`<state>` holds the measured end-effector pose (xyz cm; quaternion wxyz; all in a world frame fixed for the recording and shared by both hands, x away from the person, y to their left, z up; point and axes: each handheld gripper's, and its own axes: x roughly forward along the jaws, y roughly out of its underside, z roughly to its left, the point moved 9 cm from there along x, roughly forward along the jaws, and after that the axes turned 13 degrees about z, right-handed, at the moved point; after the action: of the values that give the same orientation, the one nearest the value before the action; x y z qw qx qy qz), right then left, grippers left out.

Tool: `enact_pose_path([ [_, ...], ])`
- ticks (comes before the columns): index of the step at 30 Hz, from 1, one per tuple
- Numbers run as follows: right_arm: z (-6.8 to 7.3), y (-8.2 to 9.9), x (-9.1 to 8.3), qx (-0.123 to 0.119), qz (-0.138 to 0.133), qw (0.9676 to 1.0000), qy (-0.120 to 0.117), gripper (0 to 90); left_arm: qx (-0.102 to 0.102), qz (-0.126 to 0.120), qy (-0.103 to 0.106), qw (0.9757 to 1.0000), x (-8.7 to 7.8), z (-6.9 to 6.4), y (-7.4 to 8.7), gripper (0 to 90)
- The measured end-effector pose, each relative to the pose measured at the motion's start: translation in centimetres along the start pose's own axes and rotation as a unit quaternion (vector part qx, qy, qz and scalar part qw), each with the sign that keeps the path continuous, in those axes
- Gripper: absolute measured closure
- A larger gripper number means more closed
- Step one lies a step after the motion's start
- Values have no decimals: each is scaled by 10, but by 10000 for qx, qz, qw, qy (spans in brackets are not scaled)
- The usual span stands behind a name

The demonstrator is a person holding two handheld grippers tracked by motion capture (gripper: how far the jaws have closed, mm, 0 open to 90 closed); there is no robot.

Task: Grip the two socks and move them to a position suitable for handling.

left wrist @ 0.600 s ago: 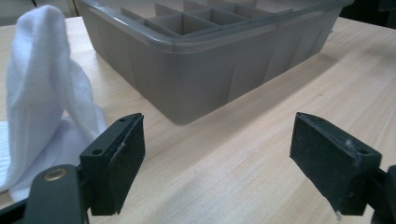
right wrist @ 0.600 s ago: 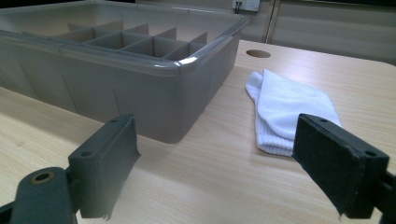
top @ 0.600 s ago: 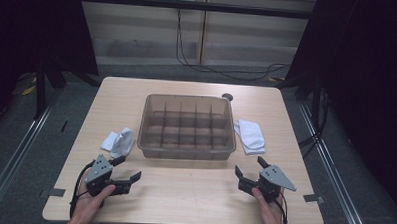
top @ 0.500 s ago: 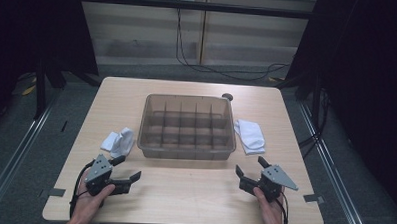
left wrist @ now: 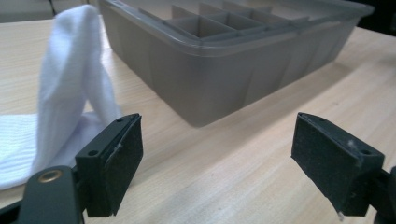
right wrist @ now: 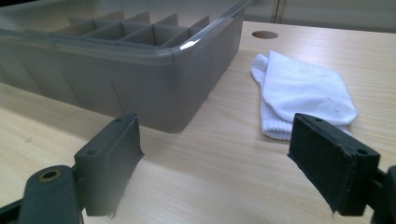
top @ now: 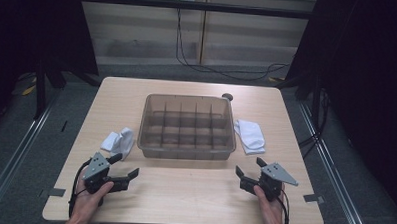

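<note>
While both grippers' fingers [left wrist: 116, 154] gape empty, the crumpled white cotton sock [left wrist: 70, 93] just beyond the left fingers may slide across the surface [top: 183, 191], escaping a shallow pinch.

Table [top: 183, 196] under both sets of fingers: light wood-look laminate w/ fine grain, smooth, faint satin sheen seen in the gripper views. Divided bin [top: 188, 124], ahead of the fingers: grey translucent plastic, smooth; walls semi-matt, a glossy highlight is caught on the rim in the right gripper view. Crumpled sock [left wrist: 70, 93] just beyond left gripper's [top: 122, 165] fingers [left wrist: 116, 163]: white knit cloth, soft, matt, fine ribbed texture. Folded sock [right wrist: 303, 93] beyond right gripper's [top: 248, 166] fingers [right wrist: 327, 158]: same white knit, matt, ribbed cuff. Finger pads: black, matt, rough foam/rubber-like facing; bodies black matt plastic, a brass-look rivet is seen at the base. Top plates: grey, matt.
</note>
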<state>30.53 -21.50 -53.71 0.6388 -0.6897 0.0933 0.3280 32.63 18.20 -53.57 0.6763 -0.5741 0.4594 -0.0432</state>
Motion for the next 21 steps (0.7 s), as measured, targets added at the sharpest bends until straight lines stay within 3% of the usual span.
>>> enact_pose_path([
  [4, 4, 1, 0, -191, 30, 9998, 62, 158, 78, -11, 16, 10000, -1, -2, 1, 164],
  [10, 9, 7, 0, -264, 430, 9987, 3, 199, 129, 45, 121, 9998, -2, -5, 2, 165],
  [16, 11, 9, -1, -190, 715, 9972, -115, 195, 163, 69, 158, 9997, -2, -7, 3, 165],
  [18, 5, 8, 0, -171, 1019, 9945, -147, 235, 188, 85, 139, 9997, -1, -8, 3, 165],
  [20, 3, 9, 0, -160, 1075, 9940, -146, 259, 214, 81, 134, 9996, -2, -8, 3, 165],
  [21, -1, 8, 0, -36, 1175, 9928, -215, 258, 245, 81, 135, 9996, -2, -8, 3, 165],
])
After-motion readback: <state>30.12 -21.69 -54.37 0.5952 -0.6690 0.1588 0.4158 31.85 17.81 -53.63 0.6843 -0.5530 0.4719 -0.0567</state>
